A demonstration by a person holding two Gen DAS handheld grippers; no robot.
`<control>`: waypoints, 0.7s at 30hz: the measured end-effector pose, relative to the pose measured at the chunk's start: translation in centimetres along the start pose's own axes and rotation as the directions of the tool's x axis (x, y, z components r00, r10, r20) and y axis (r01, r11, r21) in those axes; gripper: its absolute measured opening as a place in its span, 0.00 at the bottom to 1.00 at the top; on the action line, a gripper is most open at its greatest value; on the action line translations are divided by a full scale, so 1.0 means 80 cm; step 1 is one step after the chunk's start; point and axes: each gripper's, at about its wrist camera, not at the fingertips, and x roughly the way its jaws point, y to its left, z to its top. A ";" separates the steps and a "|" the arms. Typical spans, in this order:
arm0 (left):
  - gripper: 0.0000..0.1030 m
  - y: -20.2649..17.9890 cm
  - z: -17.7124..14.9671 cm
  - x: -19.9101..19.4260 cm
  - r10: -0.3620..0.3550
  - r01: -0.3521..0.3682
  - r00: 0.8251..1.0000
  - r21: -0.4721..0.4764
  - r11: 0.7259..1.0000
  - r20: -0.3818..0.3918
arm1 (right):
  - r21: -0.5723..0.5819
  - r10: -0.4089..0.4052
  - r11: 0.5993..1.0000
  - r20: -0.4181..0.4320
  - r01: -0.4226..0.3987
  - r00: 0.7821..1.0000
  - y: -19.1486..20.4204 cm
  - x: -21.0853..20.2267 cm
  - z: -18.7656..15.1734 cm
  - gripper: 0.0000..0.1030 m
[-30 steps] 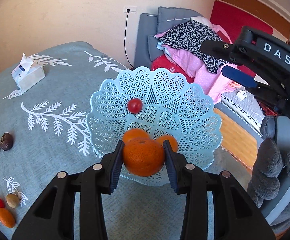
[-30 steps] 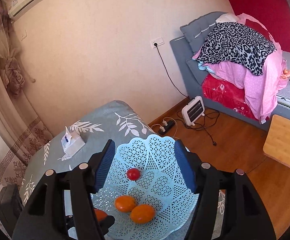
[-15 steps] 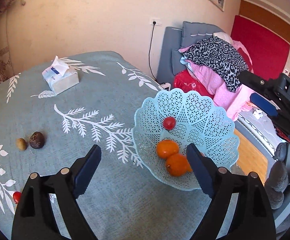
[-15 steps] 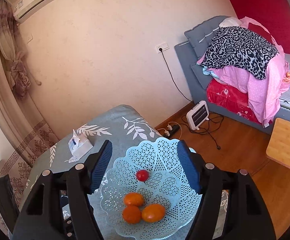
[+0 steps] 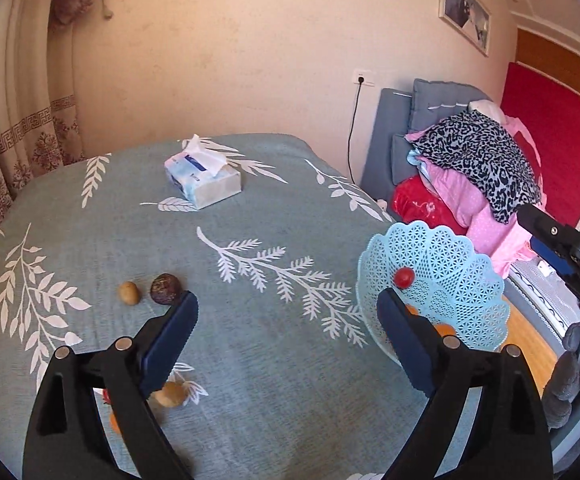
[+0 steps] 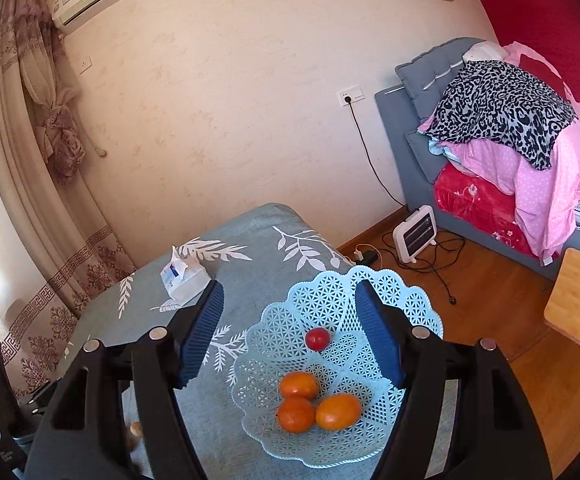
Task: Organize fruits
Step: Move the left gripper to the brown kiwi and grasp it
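Observation:
A light blue lattice basket [image 6: 418,304] [image 5: 466,252] stands at the table's right edge. It holds three oranges [image 6: 318,404] and a small red tomato [image 6: 317,338] [image 5: 403,277]. My left gripper [image 5: 287,308] is open and empty above the table, left of the basket. Loose on the cloth are a dark round fruit [image 5: 165,289], a small tan fruit [image 5: 129,292], another tan fruit [image 5: 171,395], and an orange piece [image 5: 114,420] partly hidden by my left finger. My right gripper [image 6: 290,300] is open and empty above the basket.
A tissue box [image 5: 201,178] [image 6: 183,280] lies at the far side of the teal leaf-print tablecloth [image 5: 249,280]. Beyond the table's right edge are wooden floor [image 6: 490,300], a small heater [image 6: 414,234] with cables, and a bed piled with clothes [image 6: 498,120].
My left gripper released the orange into the basket, opened wide, and pulled back and left over the table. My right gripper stayed open, shifting slightly above the basket.

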 end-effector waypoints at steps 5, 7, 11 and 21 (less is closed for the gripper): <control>0.88 0.045 -0.006 -0.019 0.065 -0.064 0.998 -0.050 0.997 0.016 | -0.017 0.019 1.000 -0.024 -0.020 1.000 0.012 0.004 -0.008 0.68; 0.88 0.063 -0.010 -0.023 0.099 -0.098 0.995 -0.067 0.993 0.010 | -0.018 0.032 0.999 -0.037 -0.032 0.999 0.017 0.007 -0.011 0.68; 0.88 0.097 -0.022 -0.030 0.155 -0.155 0.988 -0.101 0.983 -0.006 | -0.032 0.042 0.999 -0.052 -0.044 0.998 0.027 0.010 -0.017 0.68; 0.88 0.168 -0.016 -0.020 0.224 -0.229 0.973 -0.189 0.955 -0.047 | -0.072 0.064 0.995 -0.081 -0.069 0.995 0.047 0.013 -0.031 0.68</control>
